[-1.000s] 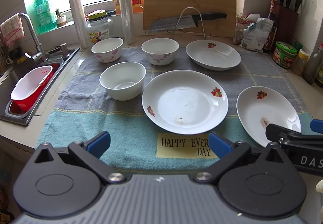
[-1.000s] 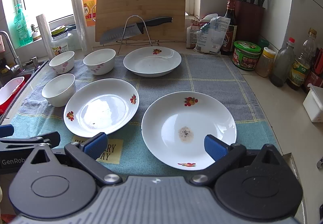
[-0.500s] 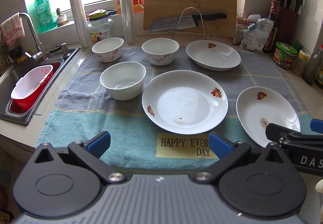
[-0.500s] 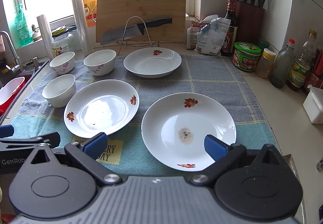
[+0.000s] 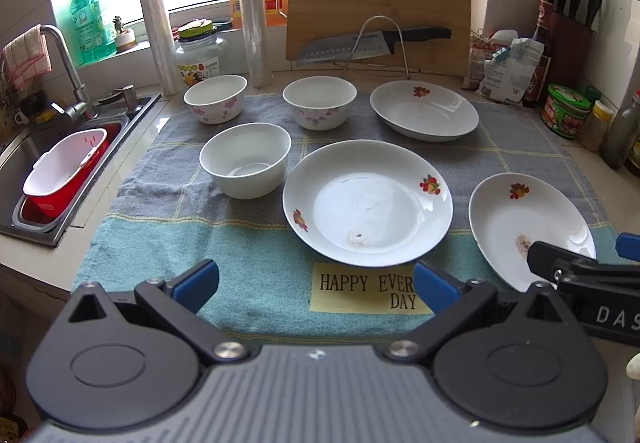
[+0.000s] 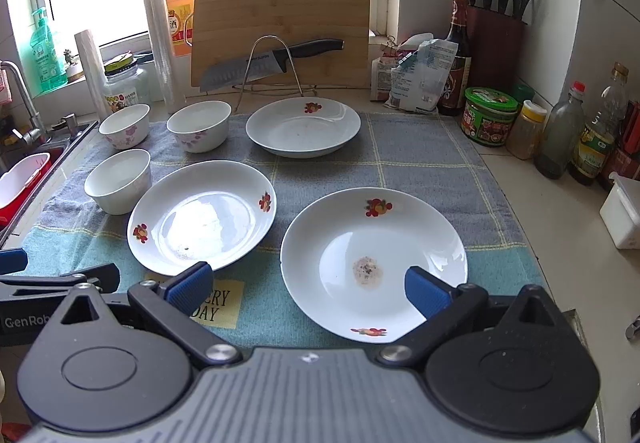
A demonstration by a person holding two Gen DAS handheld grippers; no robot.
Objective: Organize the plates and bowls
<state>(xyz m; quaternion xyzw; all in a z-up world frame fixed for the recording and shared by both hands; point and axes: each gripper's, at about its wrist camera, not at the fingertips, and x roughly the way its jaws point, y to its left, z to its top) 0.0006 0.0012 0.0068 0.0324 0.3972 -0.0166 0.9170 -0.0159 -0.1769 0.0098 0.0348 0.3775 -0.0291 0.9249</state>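
Both grippers hang low at the near edge of the surface, jaws spread wide and holding nothing, so nothing has been sorted yet. Just ahead of the left gripper (image 5: 316, 285) lies a white round china plate with red flower prints (image 5: 368, 203); beyond its left jaw stands a plain white bowl (image 5: 245, 160). A second flowered white plate (image 6: 374, 263) sits partly between the right gripper's (image 6: 306, 285) jaws. Two floral bowls and a third plate lie farther ahead. All rest apart on a grey-and-teal checked towel (image 5: 168, 243), likely for easy rim access; open cloth between them leaves approach room.
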